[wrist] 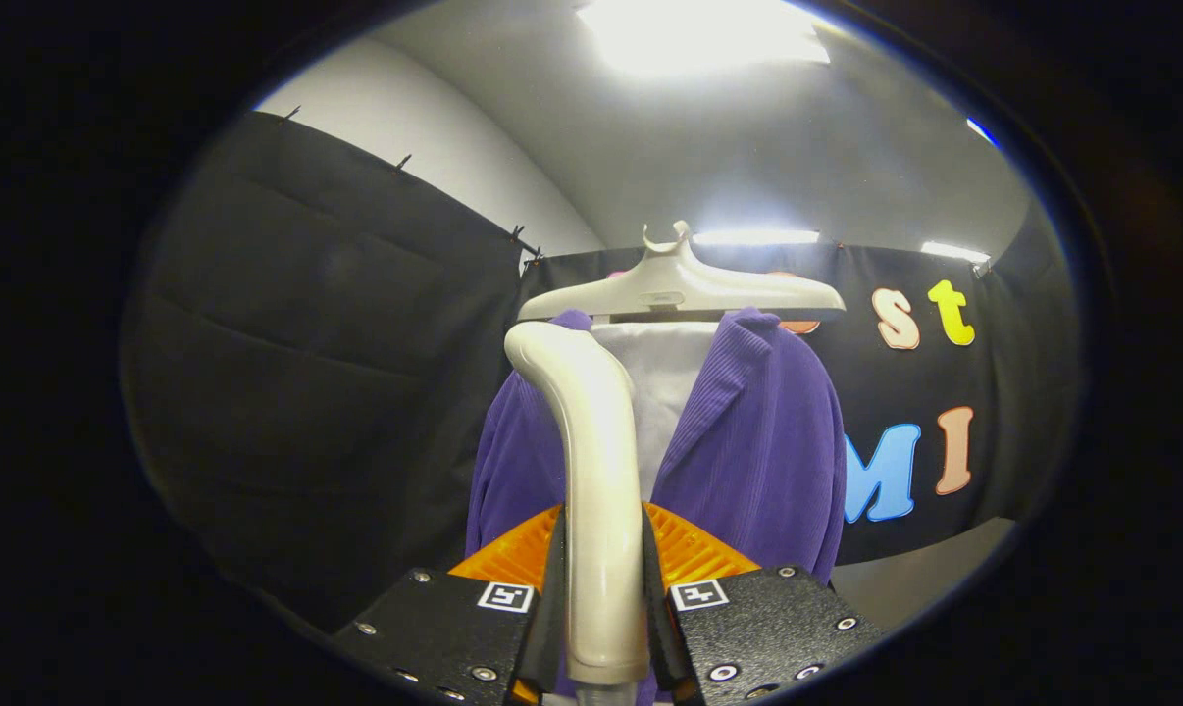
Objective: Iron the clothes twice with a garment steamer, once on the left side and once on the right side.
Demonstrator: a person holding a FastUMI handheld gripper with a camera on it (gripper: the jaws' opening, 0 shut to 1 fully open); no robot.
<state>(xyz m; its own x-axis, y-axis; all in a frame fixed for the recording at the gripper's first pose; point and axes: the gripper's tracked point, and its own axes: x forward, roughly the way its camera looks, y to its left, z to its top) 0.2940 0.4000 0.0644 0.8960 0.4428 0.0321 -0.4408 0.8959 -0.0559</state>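
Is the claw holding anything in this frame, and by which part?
Yes: the claw is shut on the steamer handle, both fingers pressing its lower shaft; its curved top rises ahead toward the purple garment.

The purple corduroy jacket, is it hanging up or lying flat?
Hanging up: the purple corduroy jacket drapes from a white plastic hanger, beyond the gripper shut on the white curved steamer handle.

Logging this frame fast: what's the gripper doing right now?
Gripper: closed on the steamer handle, both fingers pressing its sides, head raised toward the purple jacket.

Overhead ceiling lights (704, 34) blow out to white glare, the black cloth stays dim, and fisheye bends the edges.
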